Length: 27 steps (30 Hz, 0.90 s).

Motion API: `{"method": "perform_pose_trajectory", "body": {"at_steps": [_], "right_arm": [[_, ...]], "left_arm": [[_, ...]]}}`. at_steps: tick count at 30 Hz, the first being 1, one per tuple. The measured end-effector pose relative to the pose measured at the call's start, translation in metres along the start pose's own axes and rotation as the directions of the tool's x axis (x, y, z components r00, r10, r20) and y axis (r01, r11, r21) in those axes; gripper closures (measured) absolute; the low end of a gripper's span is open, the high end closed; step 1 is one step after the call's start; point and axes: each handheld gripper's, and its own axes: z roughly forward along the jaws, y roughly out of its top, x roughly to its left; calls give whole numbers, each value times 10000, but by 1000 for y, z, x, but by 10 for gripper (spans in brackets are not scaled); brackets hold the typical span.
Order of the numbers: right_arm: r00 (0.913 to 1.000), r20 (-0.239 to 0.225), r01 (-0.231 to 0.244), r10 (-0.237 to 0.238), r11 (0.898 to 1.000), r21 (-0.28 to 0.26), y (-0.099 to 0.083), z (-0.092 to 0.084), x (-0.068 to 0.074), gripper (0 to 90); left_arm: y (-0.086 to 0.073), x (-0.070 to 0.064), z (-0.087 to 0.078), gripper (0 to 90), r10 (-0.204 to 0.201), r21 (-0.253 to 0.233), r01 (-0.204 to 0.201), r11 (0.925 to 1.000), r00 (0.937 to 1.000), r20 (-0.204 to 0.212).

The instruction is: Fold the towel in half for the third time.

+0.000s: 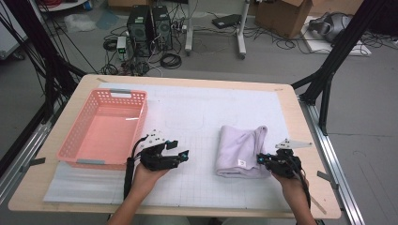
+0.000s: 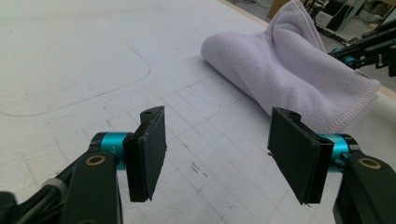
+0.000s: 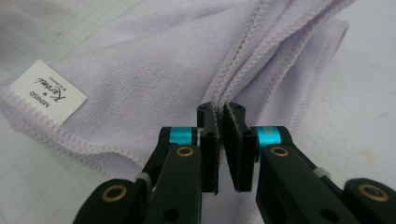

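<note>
A lilac towel point(image 1: 239, 147) lies folded on the white gridded mat, right of centre. My right gripper point(image 1: 259, 159) sits at its near right edge. In the right gripper view the jaws point(image 3: 221, 112) are pressed together where the towel's point(image 3: 140, 70) stitched hems run in, shut on the edge. A white label point(image 3: 46, 93) shows on the towel to the left. My left gripper point(image 1: 183, 155) hovers over the mat left of the towel. Its jaws point(image 2: 219, 154) stand wide apart and hold nothing. They point toward the towel point(image 2: 289, 70) and the right gripper point(image 2: 355, 56) beyond.
A pink plastic basket point(image 1: 70, 140) stands at the table's left, just beside my left hand. The white mat point(image 1: 202, 108) covers most of the wooden table. Black frame legs, cables and computers stand on the floor beyond the far edge.
</note>
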Motion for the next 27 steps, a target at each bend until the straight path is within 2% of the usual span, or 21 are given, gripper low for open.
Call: {"method": "perform_pose_trajectory", "body": {"at_steps": [4, 6, 9, 10, 11, 12, 14, 15, 18, 20, 23, 24, 25, 27], "right_arm": [[9932, 941, 664, -681, 9976, 211, 2, -12, 2, 855], [9853, 1441, 866, -917, 9954, 413, 1, -18, 1, 855], [9796, 1749, 804, -986, 9908, 1086, -4, -20, -3, 843], [9811, 1706, 678, -912, 9881, 1384, -5, -19, -5, 815], [9802, 1786, 575, -850, 9864, 1537, -6, -18, -6, 729], [9763, 1992, 589, -844, 9897, 1308, -4, -19, -6, 677], [9772, 1979, 614, -773, 9945, 854, 2, -23, -5, 614], [9749, 2063, 748, -838, 9959, 514, 9, -24, -4, 590], [9736, 2079, 975, -945, 9952, -44, 30, -21, -1, 515], [9777, 1808, 1131, -1068, 9933, -253, 44, -14, 1, 501], [9773, 1495, 1539, -1500, 9880, -148, 61, 6, 1, 492], [9799, 1370, 1484, -1453, 9889, -123, 66, 14, 0, 492], [9878, 1155, 1059, -1046, 9944, -54, 71, 25, -1, 493], [9943, 917, 542, -545, 9985, 56, 78, 40, -4, 499]], "left_arm": [[0, 1, -1, 374, -58, -49, 58, 10000, 10000, -60], [0, 2, -2, 374, -52, -60, 51, 10000, 10000, -76], [0, 3, -4, 374, -81, -87, 80, 9999, 9999, -126], [0, 3, -4, 374, -93, -90, 91, 9999, 9998, -156], [0, 4, -4, 374, -113, -78, 111, 9999, 9998, -169], [0, 4, -4, 374, -116, -80, 115, 9999, 9998, -162], [0, 4, -4, 374, -128, -78, 127, 9999, 9998, -141], [0, 3, -4, 374, -135, -77, 134, 9999, 9998, -113], [0, 3, -4, 374, -99, -75, 98, 9999, 9999, -127], [0, 4, -4, 375, -126, -82, 125, 9999, 9999, -108], [0, 4, -4, 374, -125, -51, 124, 9999, 9999, -107], [0, 4, -4, 374, -125, -51, 124, 9999, 9999, -107], [0, 4, -4, 374, -128, -44, 128, 9999, 9999, -94], [-1, 4, -4, 374, -121, -4, 121, 9999, 9999, -61]]}}
